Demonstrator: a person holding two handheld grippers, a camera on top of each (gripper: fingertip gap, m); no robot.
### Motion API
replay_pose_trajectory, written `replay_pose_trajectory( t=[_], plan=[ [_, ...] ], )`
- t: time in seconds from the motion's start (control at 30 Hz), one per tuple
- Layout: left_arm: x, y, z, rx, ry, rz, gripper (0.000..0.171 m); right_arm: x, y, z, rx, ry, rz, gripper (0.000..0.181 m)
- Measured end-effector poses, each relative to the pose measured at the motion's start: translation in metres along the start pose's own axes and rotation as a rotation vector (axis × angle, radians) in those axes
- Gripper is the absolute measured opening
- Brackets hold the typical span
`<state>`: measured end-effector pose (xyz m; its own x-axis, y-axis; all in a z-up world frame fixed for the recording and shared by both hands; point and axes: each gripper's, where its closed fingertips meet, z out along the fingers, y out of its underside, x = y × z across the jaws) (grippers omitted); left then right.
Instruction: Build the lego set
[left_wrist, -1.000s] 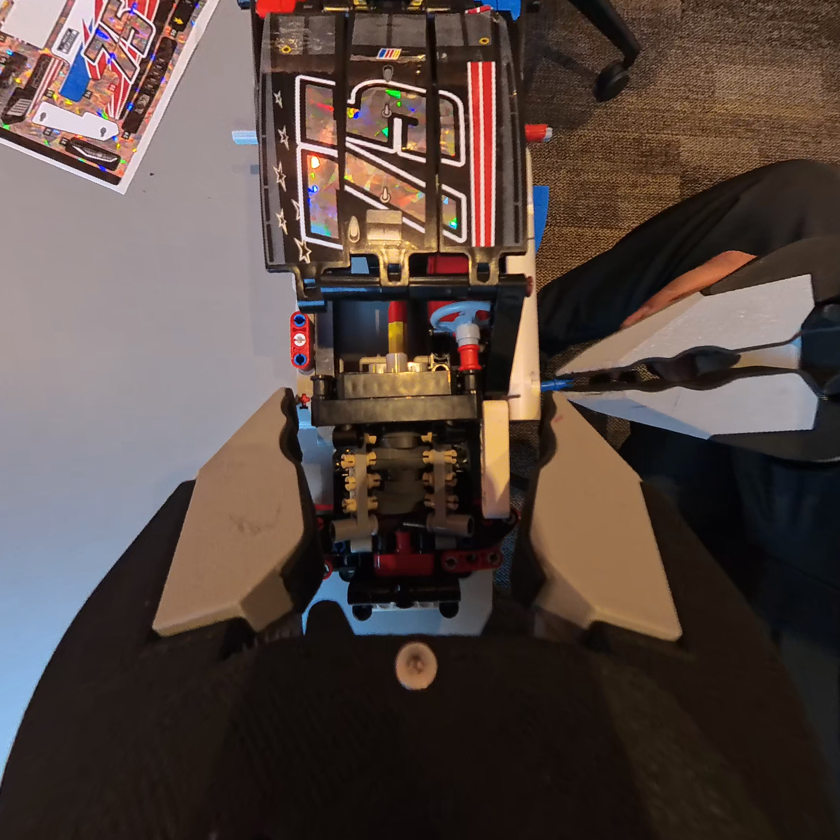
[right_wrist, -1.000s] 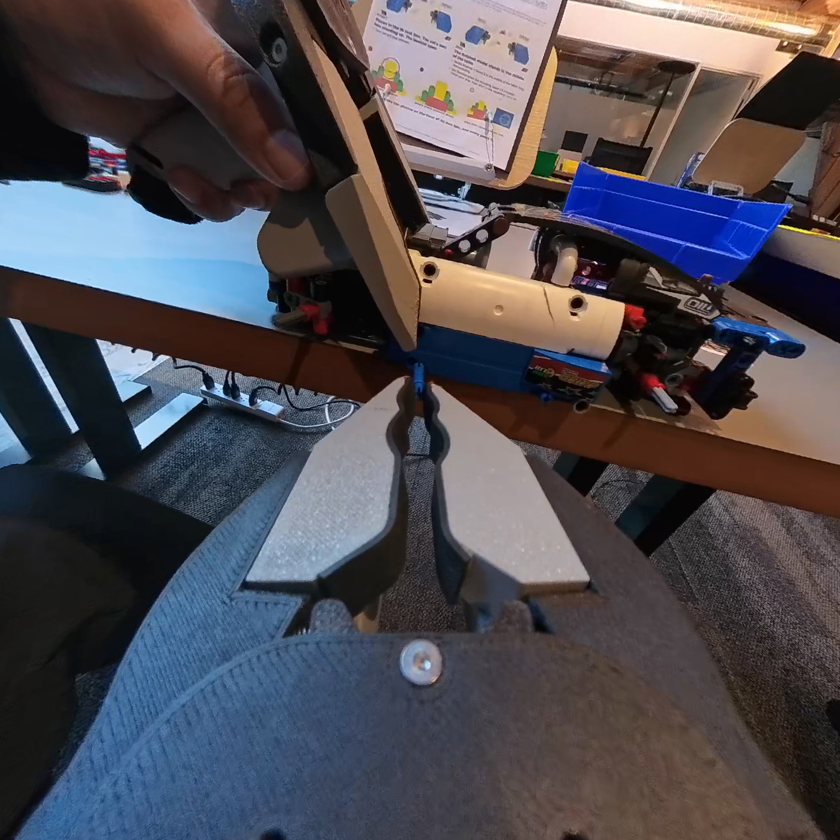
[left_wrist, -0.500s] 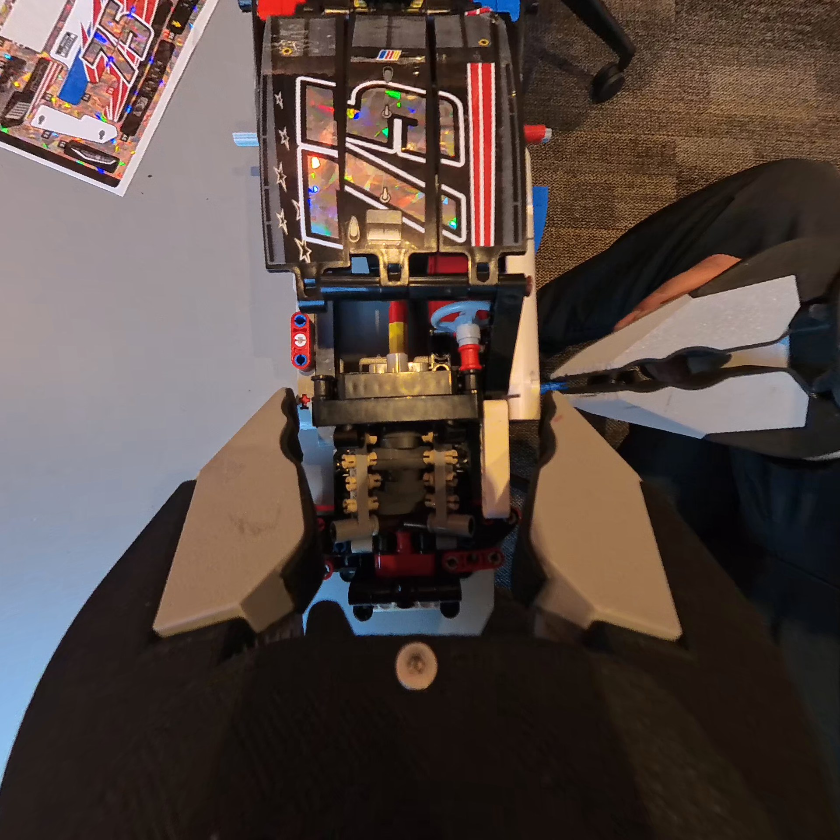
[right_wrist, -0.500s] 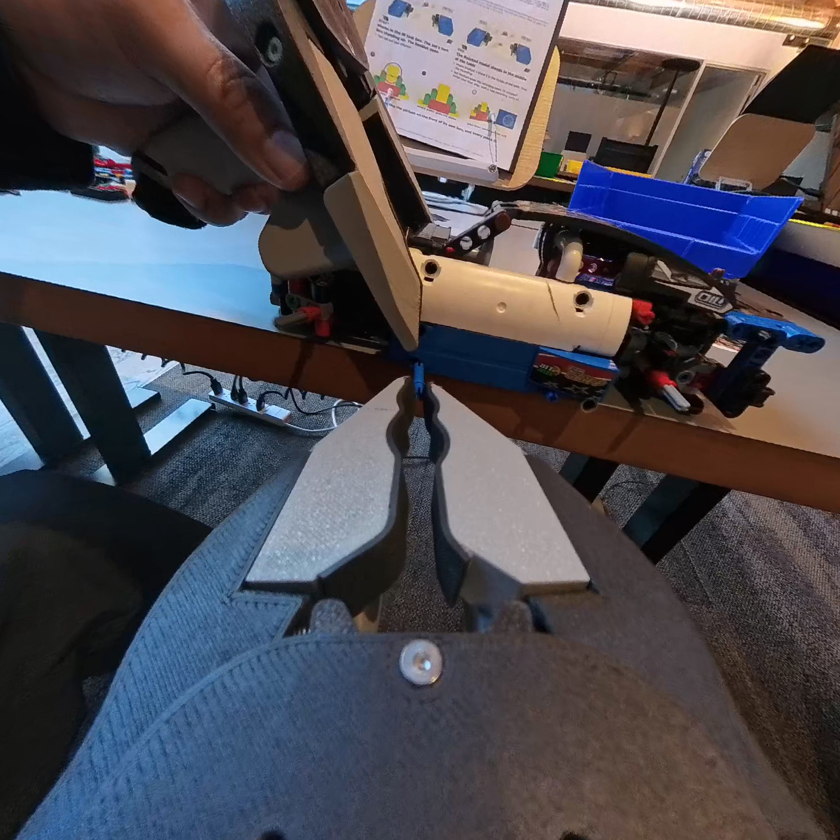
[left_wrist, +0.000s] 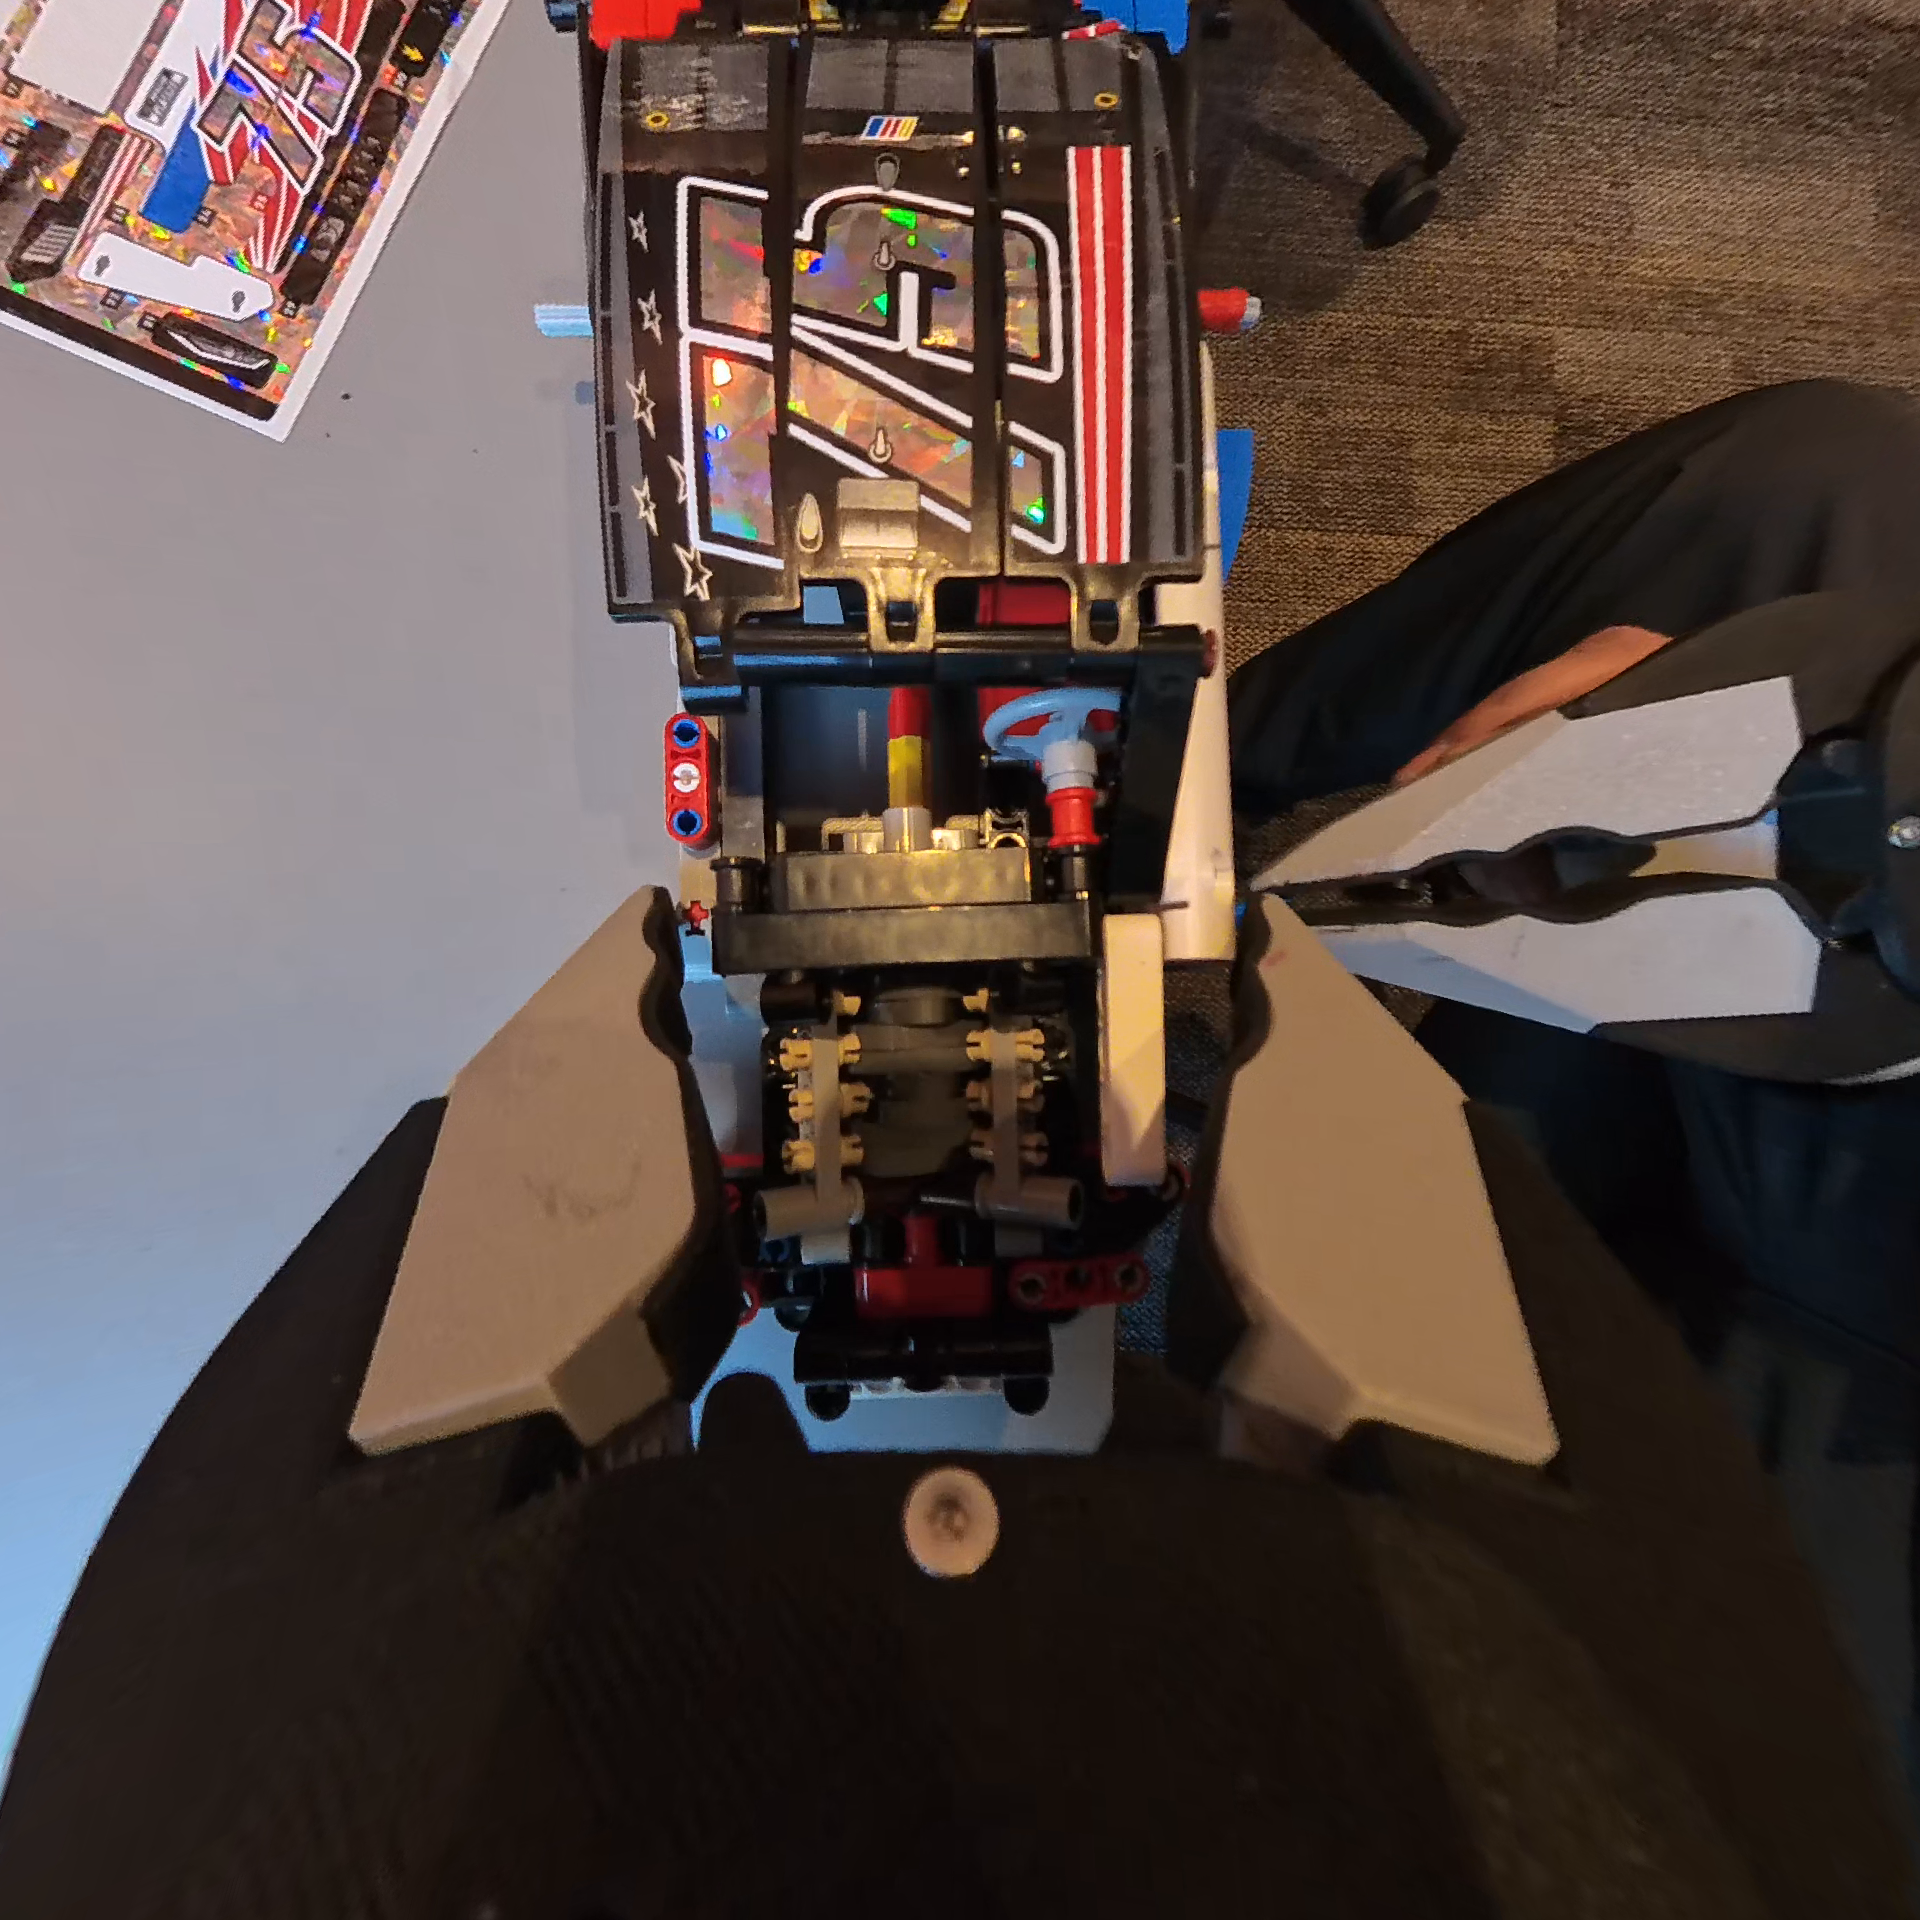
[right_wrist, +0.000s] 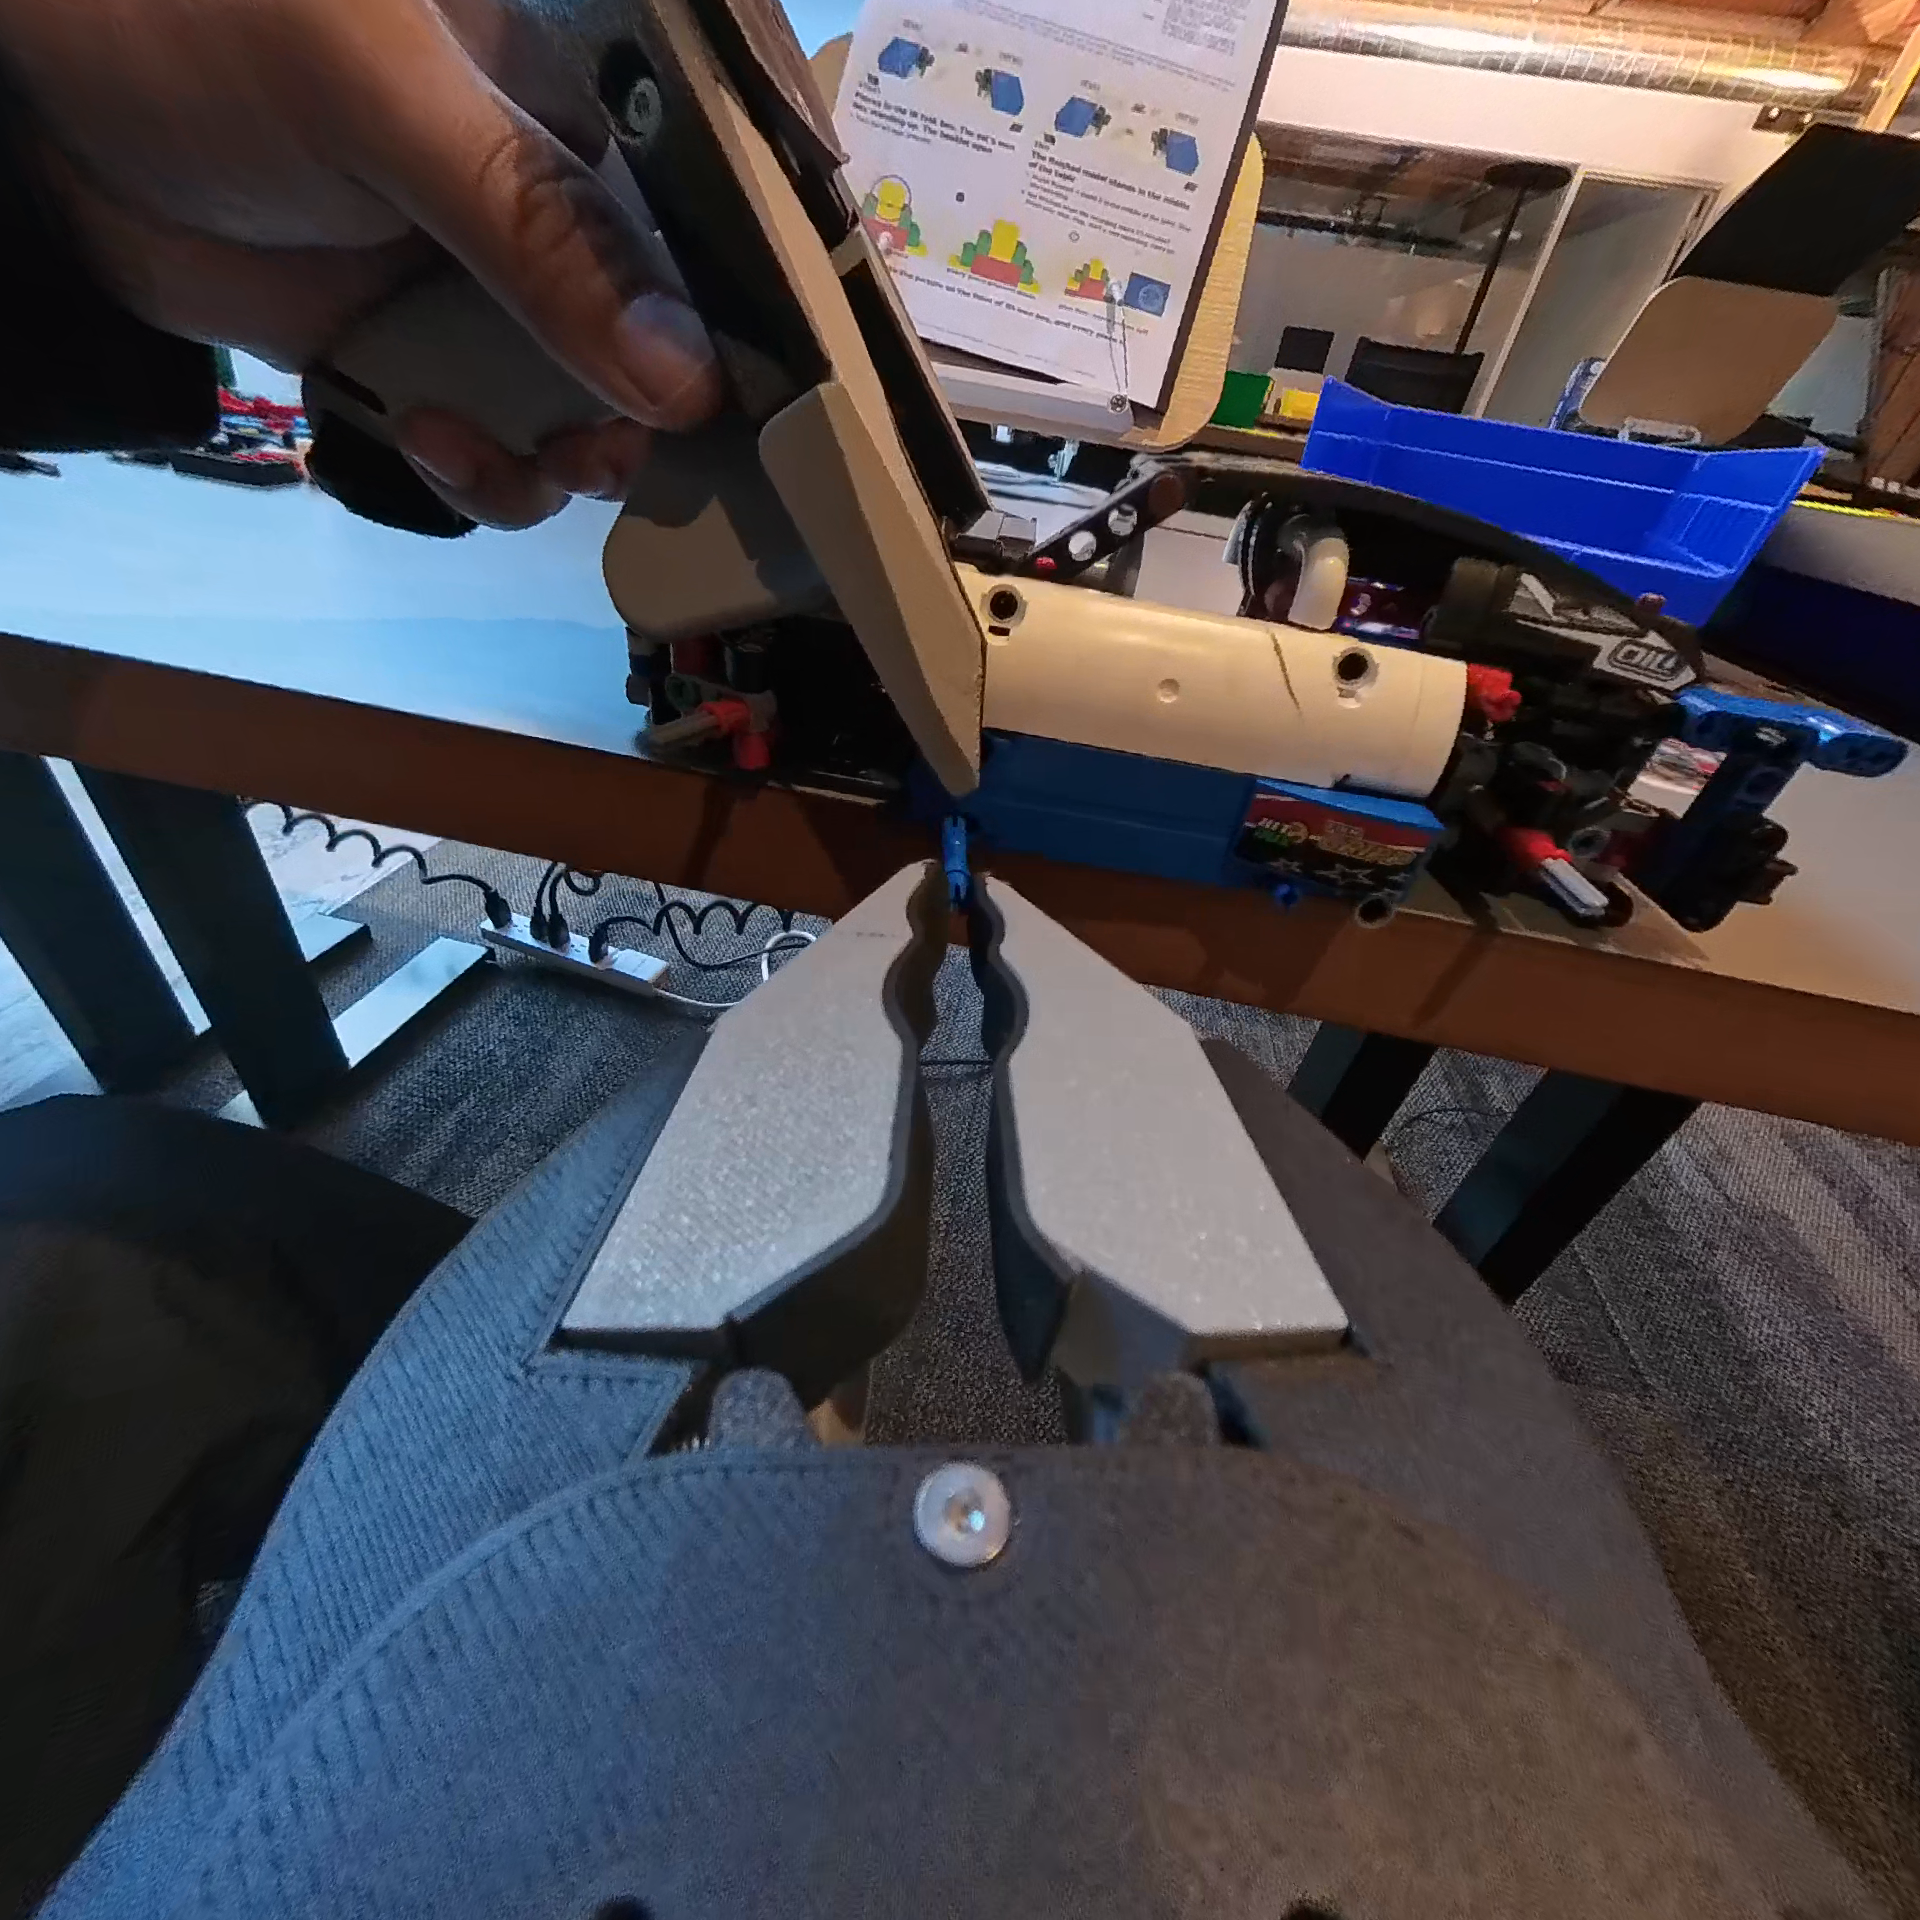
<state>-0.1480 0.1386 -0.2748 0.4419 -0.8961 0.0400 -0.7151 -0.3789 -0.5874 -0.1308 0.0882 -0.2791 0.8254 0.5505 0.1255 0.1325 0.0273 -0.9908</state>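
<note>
The lego car (left_wrist: 904, 343), black with a holographic number on its roof, lies on the grey table (left_wrist: 260, 727), its right side over the table edge. My left gripper (left_wrist: 956, 914) is shut on the car's engine end, one finger on each side. In the right wrist view the car (right_wrist: 1195, 665) shows side-on, white and blue, with the left gripper's finger (right_wrist: 883, 582) against it. My right gripper (right_wrist: 954, 883) is shut on a small blue pin (right_wrist: 954, 844), whose tip is just below the car's blue side panel. The right gripper (left_wrist: 1262, 888) meets the car's right side.
A sticker sheet (left_wrist: 187, 187) lies on the table at far left. A blue bin (right_wrist: 1558, 499) and an instruction sheet on a stand (right_wrist: 1039, 156) stand behind the car. A person's leg (left_wrist: 1558, 582), a chair wheel (left_wrist: 1403, 197) and carpet lie right of the table.
My right gripper has edged slightly closer to the car's side with the blue pin. The left gripper and the car have stayed nearly still.
</note>
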Motion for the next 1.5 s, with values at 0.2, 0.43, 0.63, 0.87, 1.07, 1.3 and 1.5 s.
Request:
replay_pose_trajectory(
  t=[0.2, 0.43, 0.63, 0.87, 1.07, 1.3, 1.5],
  plan=[
    [0.000, 0.000, 0.000, -0.002, -0.004, -0.009, 0.105, 0.003, 0.000, -0.001, 0.010, 0.005, 0.025, 0.002],
    [0.000, 0.000, 0.000, -0.008, -0.004, -0.009, 0.105, 0.003, 0.000, 0.000, -0.004, -0.007, 0.040, 0.002],
    [-0.003, 0.005, 0.003, -0.032, -0.054, 0.079, 0.104, 0.001, -0.007, 0.001, -0.021, -0.050, 0.099, 0.001],
    [-0.004, 0.006, 0.003, -0.039, -0.057, 0.099, 0.104, -0.001, -0.002, 0.002, -0.031, -0.040, 0.102, 0.002],
    [-0.004, -0.001, -0.011, 0.009, 0.049, -0.014, 0.104, 0.001, -0.004, -0.001, -0.005, -0.055, 0.128, 0.001],
    [-0.019, -0.012, -0.038, 0.092, -0.035, -0.023, 0.097, 0.001, -0.005, -0.002, 0.008, -0.062, 0.132, 0.001],
    [0.001, -0.018, -0.054, 0.085, -0.081, 0.126, 0.082, -0.002, -0.006, -0.003, 0.024, -0.077, 0.129, 0.001]
  ],
)
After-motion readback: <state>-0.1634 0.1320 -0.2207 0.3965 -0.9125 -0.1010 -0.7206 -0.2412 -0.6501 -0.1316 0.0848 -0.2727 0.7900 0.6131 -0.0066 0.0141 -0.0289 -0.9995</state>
